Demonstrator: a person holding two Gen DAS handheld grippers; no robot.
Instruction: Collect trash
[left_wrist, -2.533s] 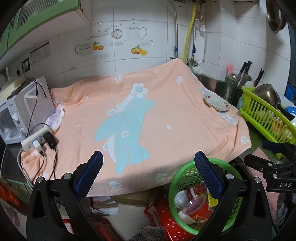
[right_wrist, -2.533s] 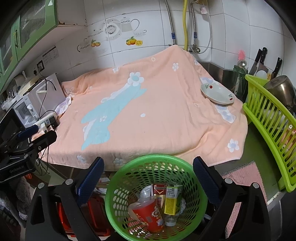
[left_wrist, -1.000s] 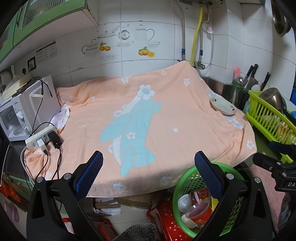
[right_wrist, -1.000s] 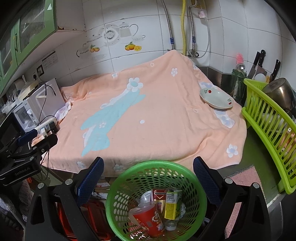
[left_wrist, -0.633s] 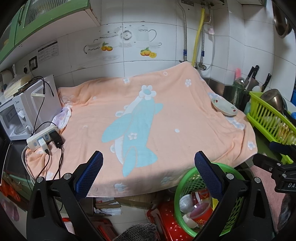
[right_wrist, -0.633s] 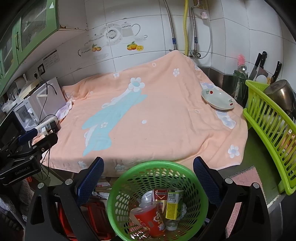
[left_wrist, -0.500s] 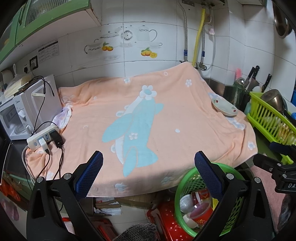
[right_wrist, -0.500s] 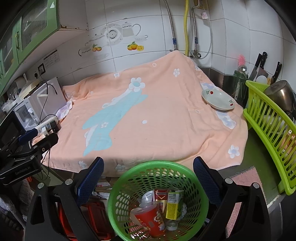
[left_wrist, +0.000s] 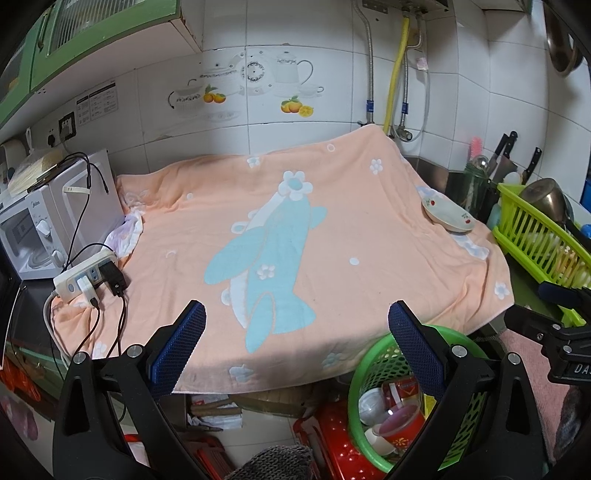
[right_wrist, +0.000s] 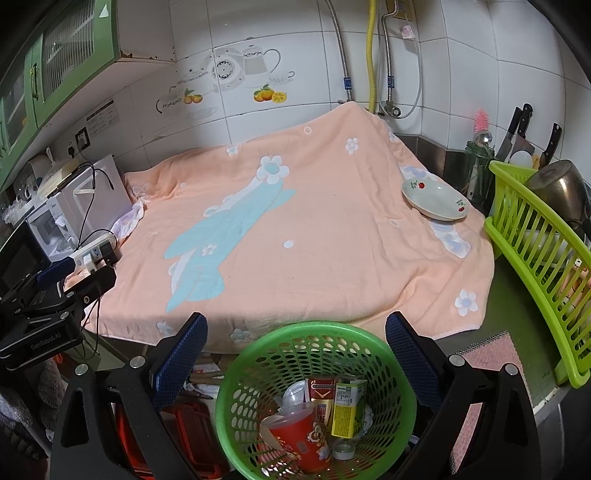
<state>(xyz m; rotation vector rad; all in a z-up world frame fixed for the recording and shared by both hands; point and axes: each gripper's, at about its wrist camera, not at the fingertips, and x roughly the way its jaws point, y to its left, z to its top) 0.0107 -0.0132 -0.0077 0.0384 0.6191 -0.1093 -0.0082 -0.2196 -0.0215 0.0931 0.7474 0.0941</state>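
Observation:
A green mesh basket (right_wrist: 255, 373) stands below the counter's front edge; it also shows in the left wrist view (left_wrist: 356, 373). In it lie a red cup (right_wrist: 299, 437), a red carton (right_wrist: 320, 398), a yellow-green carton (right_wrist: 345, 408) and clear plastic lids. My right gripper (right_wrist: 295, 350) is open and empty, held above the basket. My left gripper (left_wrist: 295, 339) is open and empty, over the front edge of the peach towel (left_wrist: 314, 240), left of the basket.
A white bowl (right_wrist: 436, 199) sits on the towel at the right. A green dish rack (right_wrist: 535, 258) with a metal pot stands further right, knives behind it. A microwave (left_wrist: 40, 229) and power strip (left_wrist: 85, 278) are at the left. A red crate (left_wrist: 332, 435) lies below.
Both grippers have risen and drawn back slightly, so the towel and basket look a little farther. Both stay open and empty. The basket's contents have not moved.

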